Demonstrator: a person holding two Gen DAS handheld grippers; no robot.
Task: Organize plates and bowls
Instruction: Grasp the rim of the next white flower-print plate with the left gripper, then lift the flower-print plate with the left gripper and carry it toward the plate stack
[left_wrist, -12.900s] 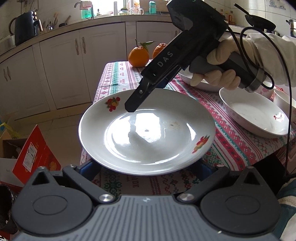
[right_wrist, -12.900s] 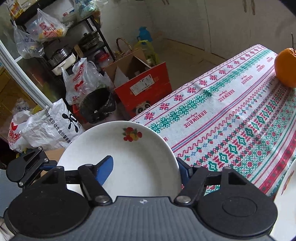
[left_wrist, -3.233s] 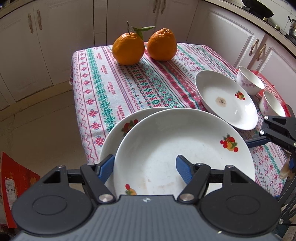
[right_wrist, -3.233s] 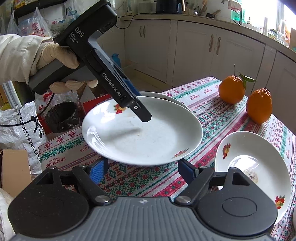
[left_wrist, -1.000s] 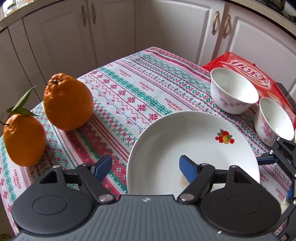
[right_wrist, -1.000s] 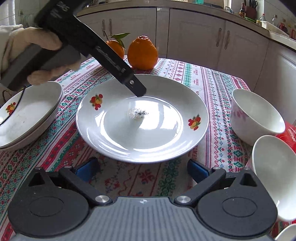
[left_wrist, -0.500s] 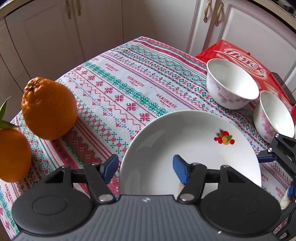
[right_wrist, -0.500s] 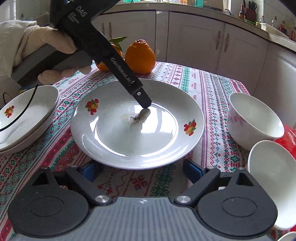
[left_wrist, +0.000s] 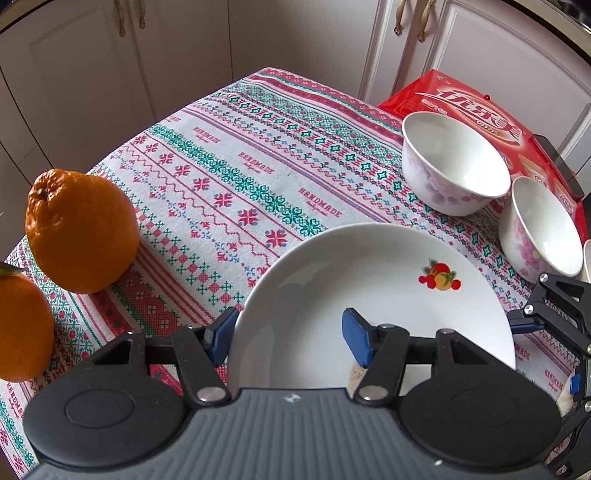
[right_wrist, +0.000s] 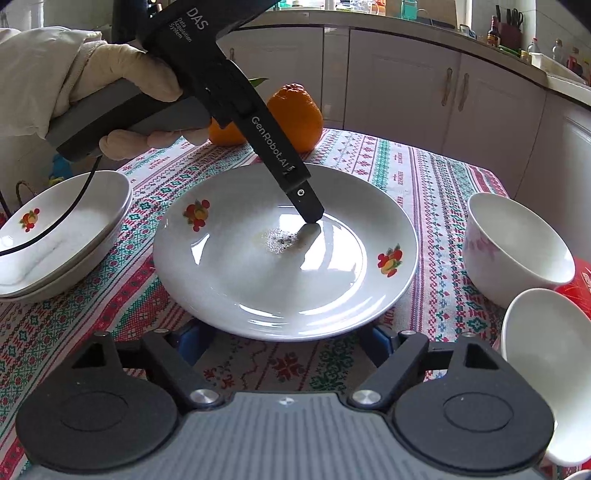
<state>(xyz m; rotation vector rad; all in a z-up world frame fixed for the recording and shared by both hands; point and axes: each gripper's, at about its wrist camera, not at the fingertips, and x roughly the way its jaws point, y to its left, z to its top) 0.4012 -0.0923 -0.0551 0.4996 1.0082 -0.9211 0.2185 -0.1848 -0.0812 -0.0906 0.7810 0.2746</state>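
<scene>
A white plate (left_wrist: 369, 288) with fruit motifs lies on the bench (left_wrist: 229, 177), which is covered by a patterned cloth. The left hand-held gripper (left_wrist: 288, 336) straddles the plate's rim: one blue pad sits outside the edge, the other over the inner surface, and its jaws are closing on that rim, nearly together. Seen from the right wrist view, one finger tip (right_wrist: 308, 214) touches the plate near a speckled stain at its centre.

The right hand-held gripper (right_wrist: 284, 341) is at the plate's near edge, its pads mostly hidden beneath the rim; its jaws are closing, and whether they press on the plate cannot be told.

Two stacked plates (right_wrist: 62, 236) rest to the left, two bowls (left_wrist: 454, 166) to the right beside a red packet (left_wrist: 476, 107), and two oranges (left_wrist: 79, 229) stand at the far side.
</scene>
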